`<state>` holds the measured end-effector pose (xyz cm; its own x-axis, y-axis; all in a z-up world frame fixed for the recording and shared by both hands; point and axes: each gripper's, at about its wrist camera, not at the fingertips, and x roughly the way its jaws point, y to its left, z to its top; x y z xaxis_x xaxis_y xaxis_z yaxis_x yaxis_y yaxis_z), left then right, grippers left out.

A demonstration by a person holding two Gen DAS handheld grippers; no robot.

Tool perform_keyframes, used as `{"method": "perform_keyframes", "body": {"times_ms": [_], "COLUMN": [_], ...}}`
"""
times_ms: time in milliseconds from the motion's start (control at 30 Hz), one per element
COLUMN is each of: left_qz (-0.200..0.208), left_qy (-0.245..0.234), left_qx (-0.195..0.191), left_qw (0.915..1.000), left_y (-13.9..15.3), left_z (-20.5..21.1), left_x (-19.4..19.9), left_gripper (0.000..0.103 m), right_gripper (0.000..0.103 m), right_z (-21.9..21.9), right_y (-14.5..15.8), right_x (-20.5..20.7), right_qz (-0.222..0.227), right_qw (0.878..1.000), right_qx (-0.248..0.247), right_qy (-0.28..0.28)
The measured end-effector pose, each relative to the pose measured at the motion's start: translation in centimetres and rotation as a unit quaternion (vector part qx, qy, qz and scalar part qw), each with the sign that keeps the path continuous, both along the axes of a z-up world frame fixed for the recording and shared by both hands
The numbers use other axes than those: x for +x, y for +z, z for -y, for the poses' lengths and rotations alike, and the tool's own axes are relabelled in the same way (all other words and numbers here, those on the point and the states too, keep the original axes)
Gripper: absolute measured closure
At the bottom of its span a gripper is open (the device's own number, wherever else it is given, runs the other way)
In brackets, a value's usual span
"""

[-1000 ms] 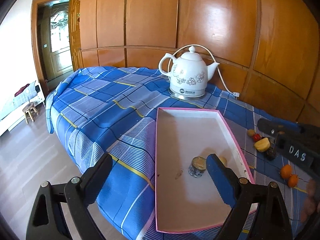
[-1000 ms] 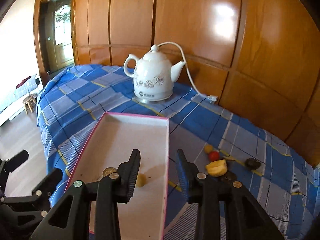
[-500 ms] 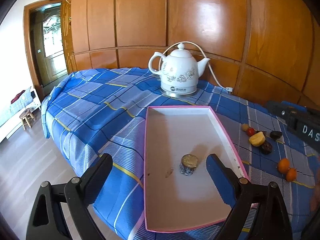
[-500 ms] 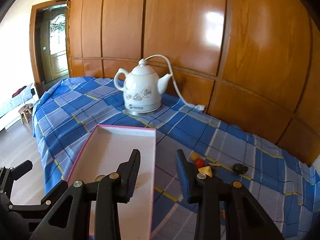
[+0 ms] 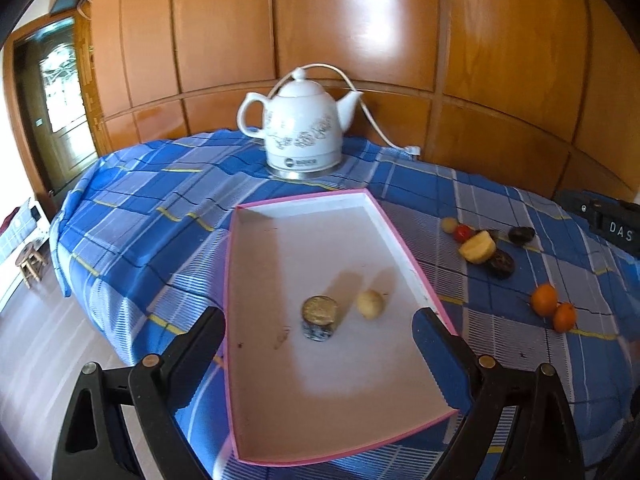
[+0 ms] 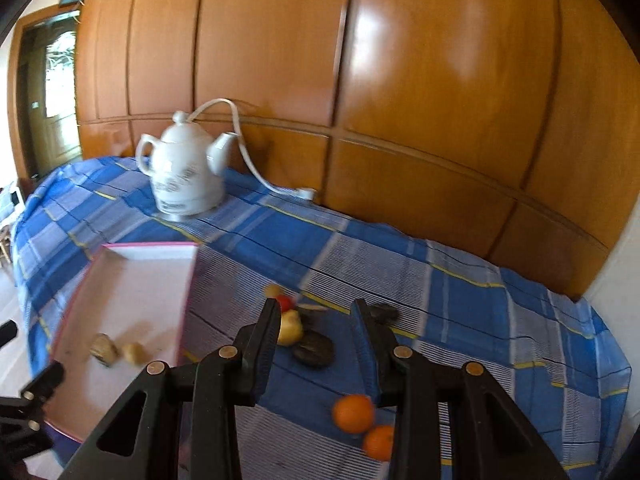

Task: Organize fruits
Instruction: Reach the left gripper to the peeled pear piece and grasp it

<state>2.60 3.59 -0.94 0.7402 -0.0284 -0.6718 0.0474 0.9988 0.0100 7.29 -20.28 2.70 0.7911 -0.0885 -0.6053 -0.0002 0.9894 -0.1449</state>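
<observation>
Right claw [image 6: 316,344] over scattered fruits [image 6: 298,326]

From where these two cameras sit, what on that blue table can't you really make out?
- Left view: something at the right edge beyond the two oranges is cut off by the frame.
- Right view: motion blur smears the kettle pattern and the two items in the tray.
- Right view: the yellow fruit is partly hidden behind a finger of the right tongs.
- Both views: the dark round pieces are too small to identify.

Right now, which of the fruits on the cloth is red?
The small red fruit, at the far end of the cluster, between the little pale round fruit and the yellow wedge. The others are orange, yellow or dark.
</observation>
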Motion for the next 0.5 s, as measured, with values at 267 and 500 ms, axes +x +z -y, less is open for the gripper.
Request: {"method": "perform_keyframes", "body": {"times_ms": [267, 500], "left_qz": [-0.017, -0.035], "left_qy": [-0.045, -0.09], "left_qx": [0.001, 0.003], "left_qw": [0.9988, 0.9954], "left_y": [0.1, 0.1], "left_z": [2.5, 5.1], "left_x": [1.6, 3.4], "left_gripper": [0.011, 0.02], "right_gripper": [0.066, 0.066], "right_z": [6.3, 13.8], "right_y": [-2.3, -5.5], "right_x": [1.2, 2.6], "right_qz": [-0.06, -0.121], "right_qw": [0.998, 0.989], "right_qx": [-0.012, 0.034], "right_qy": [-0.02, -0.076]}}
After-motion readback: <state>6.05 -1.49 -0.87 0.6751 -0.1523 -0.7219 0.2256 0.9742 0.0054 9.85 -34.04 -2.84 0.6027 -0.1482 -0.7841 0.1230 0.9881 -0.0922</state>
